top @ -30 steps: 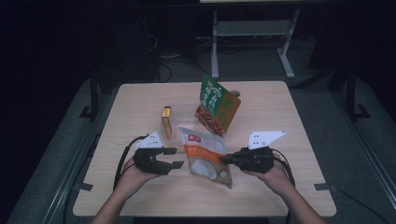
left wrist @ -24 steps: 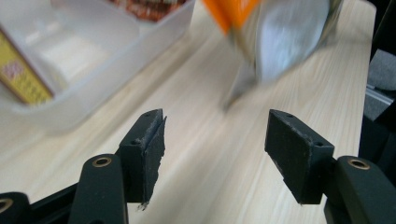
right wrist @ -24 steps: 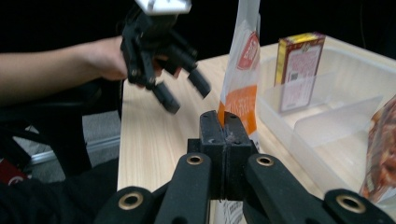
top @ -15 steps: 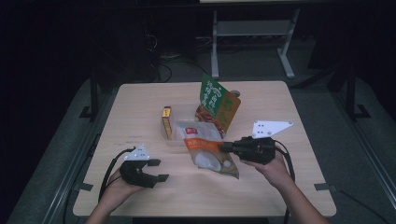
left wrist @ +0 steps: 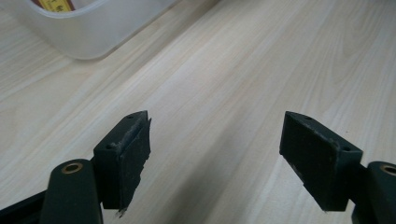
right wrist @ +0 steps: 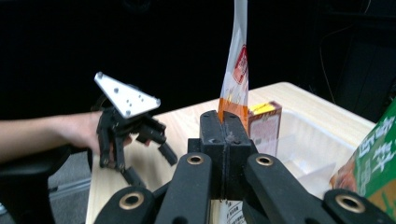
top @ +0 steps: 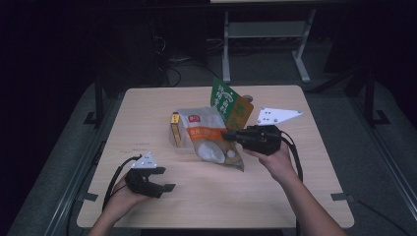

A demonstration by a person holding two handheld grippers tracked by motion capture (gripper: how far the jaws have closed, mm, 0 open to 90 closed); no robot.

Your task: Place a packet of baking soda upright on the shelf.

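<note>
Plenty of open bench (top: 295, 196) along the near edge and down the whole left side, so the left tool (top: 164, 187), jaws spread with nothing between them, has bare wood all around. The middle is the crowded bit: clear tub (top: 184, 142), yellow box (top: 175, 129) standing in it, green bag (top: 227, 101) upright behind, and the orange pouch (top: 214, 140) pinched in the right tool (top: 227, 135), blocking any straight path across.
</note>
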